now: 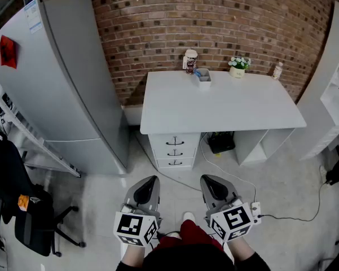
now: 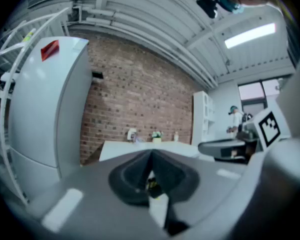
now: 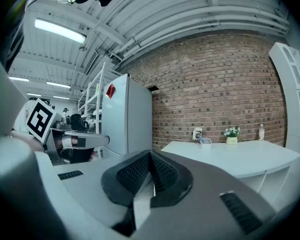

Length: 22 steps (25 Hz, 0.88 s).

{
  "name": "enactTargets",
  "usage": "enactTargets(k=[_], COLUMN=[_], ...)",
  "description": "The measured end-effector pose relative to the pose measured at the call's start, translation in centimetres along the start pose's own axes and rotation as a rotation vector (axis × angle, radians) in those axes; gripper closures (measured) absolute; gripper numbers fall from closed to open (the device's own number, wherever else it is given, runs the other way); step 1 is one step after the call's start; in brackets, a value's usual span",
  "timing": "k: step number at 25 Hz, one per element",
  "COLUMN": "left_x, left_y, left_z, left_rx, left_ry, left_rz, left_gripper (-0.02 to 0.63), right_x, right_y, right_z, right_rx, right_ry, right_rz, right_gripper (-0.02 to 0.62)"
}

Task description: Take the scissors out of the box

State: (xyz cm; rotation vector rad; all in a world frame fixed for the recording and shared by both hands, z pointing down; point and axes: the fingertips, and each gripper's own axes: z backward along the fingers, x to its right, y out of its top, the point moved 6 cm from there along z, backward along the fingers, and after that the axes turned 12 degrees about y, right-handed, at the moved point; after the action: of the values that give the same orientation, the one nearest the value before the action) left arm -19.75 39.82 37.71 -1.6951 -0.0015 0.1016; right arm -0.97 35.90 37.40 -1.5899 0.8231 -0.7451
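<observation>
Head view only — desk drawers [image 1: 175, 149]

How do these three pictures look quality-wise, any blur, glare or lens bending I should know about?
Head view: sharp and evenly lit, but the wide lens bows the fridge outward. Left gripper view: soft and hazy all over, the ceiling light blooms, and the corners go black. Right gripper view: clearer, the brick wall reads crisp though curved, with glare from the strip light.
</observation>
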Motion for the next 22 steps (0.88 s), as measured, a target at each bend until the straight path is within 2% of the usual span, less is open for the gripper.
enactTargets(k=[9,16,22], left_x=[-1.0,-1.6,-1.7], left_y=[-0.2,-0.5,-0.1], left_z=[-0.4,-3.2,-7.6], left_rx=[0.001,-0.012,-0.019], left_ry=[0.006,0.016,0.015], left_rz=[0.012,0.017,0.007], left_gripper=[0.603,0.603,0.603], right_x=[0.7,3.8,7.7], right_y=[0.2,0.4,0.9], right_z=[-0.9,-2.0,-4.4], right_rx=[0.009,0.026,0.014], right_ry=[0.015,0.010,0.009], right_rz=[-0.055,-0.077,-0.068], right_gripper=[0.586,0.586,0.586])
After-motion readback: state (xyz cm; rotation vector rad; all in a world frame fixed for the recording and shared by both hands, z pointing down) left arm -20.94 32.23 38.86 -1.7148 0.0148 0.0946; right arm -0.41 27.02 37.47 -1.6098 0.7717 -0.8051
